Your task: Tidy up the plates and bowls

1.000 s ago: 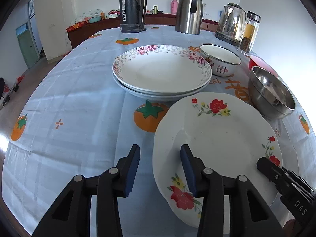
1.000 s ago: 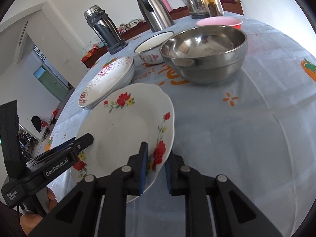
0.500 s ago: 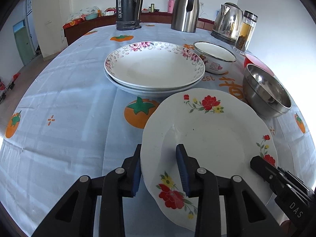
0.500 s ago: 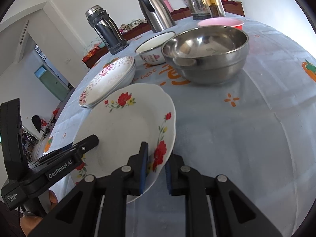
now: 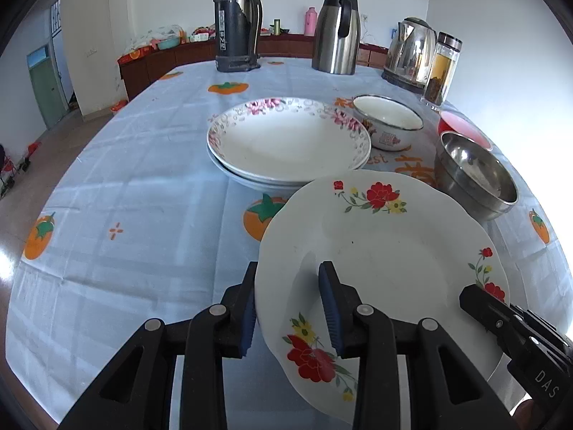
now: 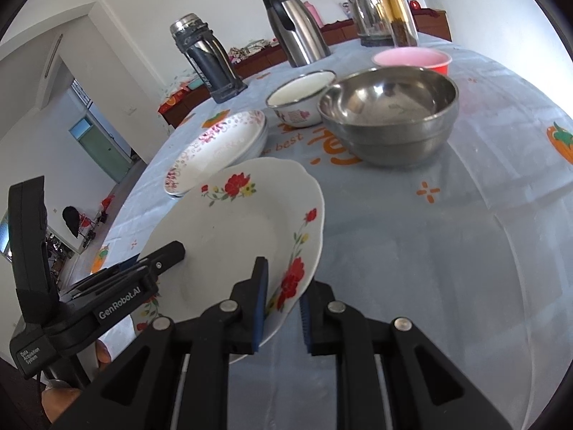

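Note:
A white plate with red flowers (image 5: pixel 386 251) is lifted off the table, held at both sides. My left gripper (image 5: pixel 292 304) is shut on its left rim. My right gripper (image 6: pixel 283 301) is shut on its right rim; the plate also shows in the right wrist view (image 6: pixel 243 222). Beyond it a stack of pink-flowered plates (image 5: pixel 290 139) rests on the blue tablecloth, also visible in the right wrist view (image 6: pixel 218 150). A white enamel bowl (image 5: pixel 388 120), a steel bowl (image 5: pixel 472 175) and a pink-red bowl (image 5: pixel 462 129) stand to the right.
A dark thermos (image 5: pixel 236 21), a steel jug (image 5: pixel 336 32), an electric kettle (image 5: pixel 412 50) and a glass jar (image 5: pixel 442 68) stand along the far side. The table edge (image 5: pixel 89 136) drops away at the left, with floor and a green door beyond.
My left gripper closed onto the plate's left rim. The plate has risen, lifted by both grippers and tilted a little. The right gripper kept its hold.

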`<state>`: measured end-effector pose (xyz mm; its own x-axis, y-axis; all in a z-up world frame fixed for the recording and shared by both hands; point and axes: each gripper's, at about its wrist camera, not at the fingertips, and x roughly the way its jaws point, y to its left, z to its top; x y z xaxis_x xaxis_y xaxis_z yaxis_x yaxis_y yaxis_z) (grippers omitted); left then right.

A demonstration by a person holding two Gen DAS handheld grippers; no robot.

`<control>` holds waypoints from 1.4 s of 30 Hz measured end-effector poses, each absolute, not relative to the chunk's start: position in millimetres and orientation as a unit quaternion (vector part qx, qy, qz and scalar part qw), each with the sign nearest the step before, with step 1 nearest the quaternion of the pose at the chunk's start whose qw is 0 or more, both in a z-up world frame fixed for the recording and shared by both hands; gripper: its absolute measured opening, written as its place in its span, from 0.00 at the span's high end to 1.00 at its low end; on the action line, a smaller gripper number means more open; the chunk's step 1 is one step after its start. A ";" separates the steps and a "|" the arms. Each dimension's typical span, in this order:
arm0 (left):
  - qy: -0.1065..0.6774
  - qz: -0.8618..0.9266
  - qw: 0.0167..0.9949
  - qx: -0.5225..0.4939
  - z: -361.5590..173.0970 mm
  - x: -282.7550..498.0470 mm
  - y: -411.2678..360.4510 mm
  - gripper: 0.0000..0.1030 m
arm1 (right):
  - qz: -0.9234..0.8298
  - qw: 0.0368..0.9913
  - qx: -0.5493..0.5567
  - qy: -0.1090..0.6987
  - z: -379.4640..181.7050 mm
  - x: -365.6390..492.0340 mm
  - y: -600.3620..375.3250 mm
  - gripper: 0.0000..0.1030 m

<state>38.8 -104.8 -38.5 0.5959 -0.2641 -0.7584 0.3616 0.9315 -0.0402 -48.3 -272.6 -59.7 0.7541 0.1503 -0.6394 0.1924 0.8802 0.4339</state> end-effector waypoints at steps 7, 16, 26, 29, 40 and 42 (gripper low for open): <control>0.398 -0.174 0.899 0.048 -21.7 41.2 -97.6 0.66 | -0.005 0.912 0.240 0.333 -42.1 -46.6 -266.0 0.84; 0.374 -0.159 0.913 0.039 -3.4 61.9 -89.3 0.66 | 0.008 0.920 0.232 0.316 -22.6 -19.2 -258.2 0.84; 0.357 -0.138 0.924 0.026 -1.4 110.2 -83.4 0.66 | 0.015 0.923 0.226 0.312 -16.2 33.1 -253.9 0.84; 0.363 -0.135 0.922 0.023 -6.7 124.4 -83.4 0.66 | 0.014 0.921 0.228 0.317 -21.1 48.2 -254.2 0.84; 0.383 -0.119 0.916 0.022 -23.5 168.7 -90.1 0.66 | 0.009 0.913 0.229 0.338 -36.7 87.5 -255.8 0.83; 0.381 -0.116 0.917 0.023 -24.2 172.6 -91.4 0.65 | 0.007 0.914 0.223 0.338 -36.9 92.1 -255.0 0.83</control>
<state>172.6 -91.4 -24.2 0.6828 -0.1942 -0.7043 0.2296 0.9722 -0.0456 92.1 -255.0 -36.9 0.7716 0.1640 -0.6146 0.1377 0.9002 0.4131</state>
